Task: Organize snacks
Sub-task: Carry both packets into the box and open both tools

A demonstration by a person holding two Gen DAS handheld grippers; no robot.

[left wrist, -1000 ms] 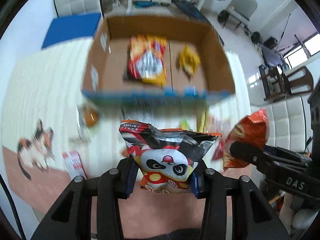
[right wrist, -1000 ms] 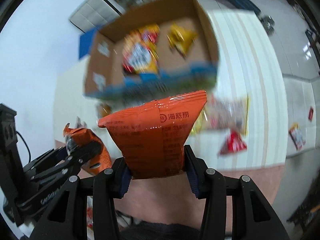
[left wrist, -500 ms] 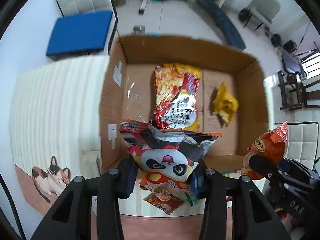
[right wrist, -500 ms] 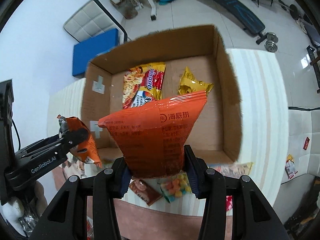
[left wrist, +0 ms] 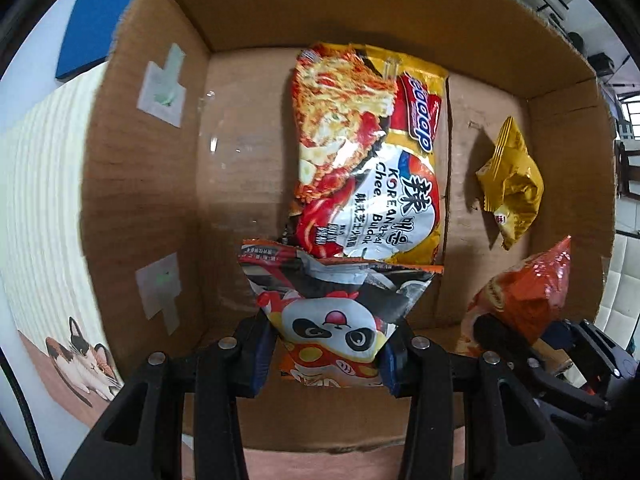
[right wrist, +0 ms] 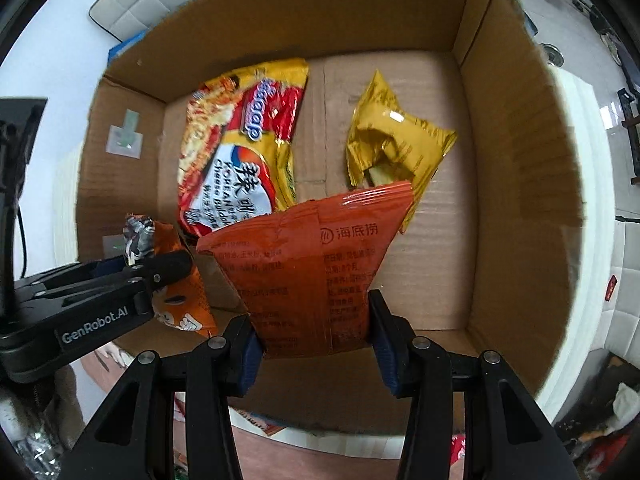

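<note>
My left gripper is shut on a panda snack bag and holds it over the near edge of an open cardboard box. My right gripper is shut on an orange snack bag, held inside the box above its floor. In the box lie a large Korean noodle pack and a small gold packet. The right gripper's orange bag shows at right in the left wrist view. The left gripper with its bag shows at left in the right wrist view.
The box stands on a cream striped mat with a cat picture at its near left corner. A blue pad lies beyond the box. More snack packets lie in front of the box's near wall.
Both grippers have moved forward and down with their bags, from in front of the box to over and inside it. The box now fills both views.
</note>
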